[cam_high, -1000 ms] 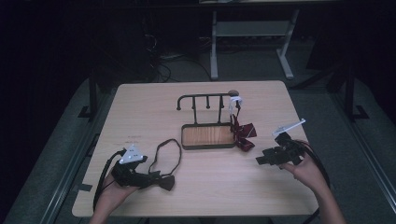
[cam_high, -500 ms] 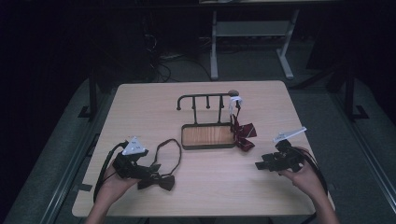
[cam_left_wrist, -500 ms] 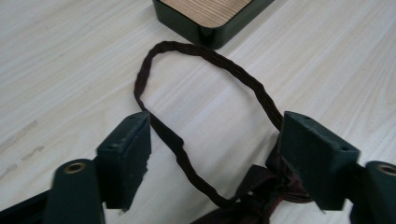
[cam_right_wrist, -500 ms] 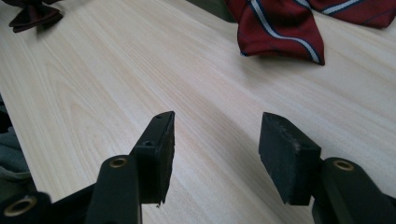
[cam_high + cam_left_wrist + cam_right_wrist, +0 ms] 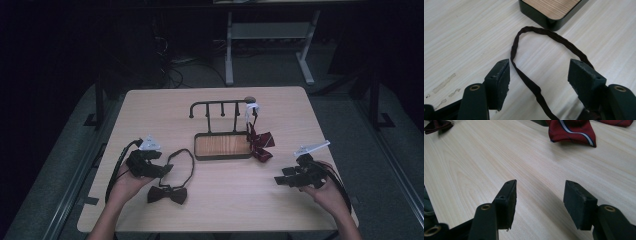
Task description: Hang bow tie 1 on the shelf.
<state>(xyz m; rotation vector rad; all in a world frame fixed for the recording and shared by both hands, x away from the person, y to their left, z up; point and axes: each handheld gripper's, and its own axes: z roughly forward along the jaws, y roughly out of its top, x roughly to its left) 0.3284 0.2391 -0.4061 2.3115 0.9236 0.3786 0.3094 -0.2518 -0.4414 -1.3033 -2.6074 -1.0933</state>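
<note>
Positioning the left hand-held gripper (image 5: 537,75) over the strap (image 5: 529,82) of the dark bow tie (image 5: 167,194).
Jaws stand apart and have just been closing, strap between them, unpinched, ready for lifting toward the rack (image 5: 220,107). Right hand-held gripper (image 5: 539,200) waits wide, empty. Pale wood surface (image 5: 225,200); dark room.

At lower left of the high view, the left gripper (image 5: 162,170) has just been closing, its fingers (image 5: 499,80) still apart. The right gripper (image 5: 280,181), lower right, has fingers (image 5: 506,200) spread, opening slightly.
</note>
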